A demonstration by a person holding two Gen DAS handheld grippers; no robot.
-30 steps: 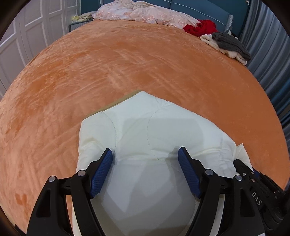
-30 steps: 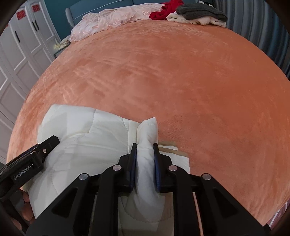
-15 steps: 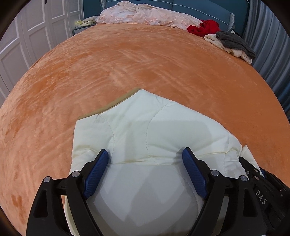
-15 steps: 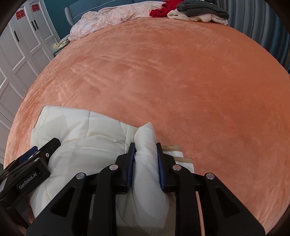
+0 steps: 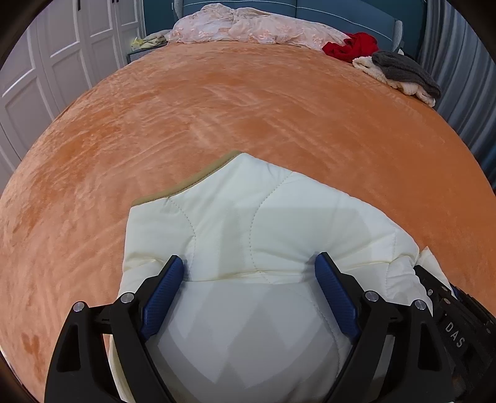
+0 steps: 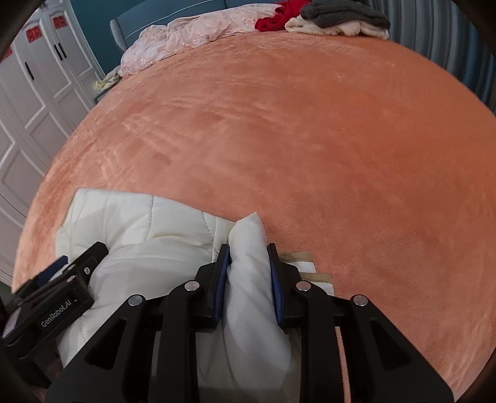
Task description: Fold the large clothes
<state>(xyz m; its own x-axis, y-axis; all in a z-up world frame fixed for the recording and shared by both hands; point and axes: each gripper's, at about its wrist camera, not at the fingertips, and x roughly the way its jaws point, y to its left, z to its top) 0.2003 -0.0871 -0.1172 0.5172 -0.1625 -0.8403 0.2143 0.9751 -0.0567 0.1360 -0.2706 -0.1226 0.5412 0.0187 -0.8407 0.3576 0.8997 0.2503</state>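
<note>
Your left gripper (image 5: pixel 248 279) has just been opening over the white jacket (image 5: pixel 248 217); your right gripper (image 6: pixel 249 266) pinches its near-right fold

Bed (image 5: pixel 248 102) covered edge to edge in an orange plush blanket, nap brushed in streaks. Teal padded headboard (image 5: pixel 341 15) along the far edge. White panelled wardrobe doors (image 5: pixel 46 62) stand past the bed's left edge; red stickers on the upper doors show in the right wrist view. Grey-blue pleated curtain (image 5: pixel 465 77) hangs past the right edge. Teal wall behind the headboard. Light is even and soft.
</note>
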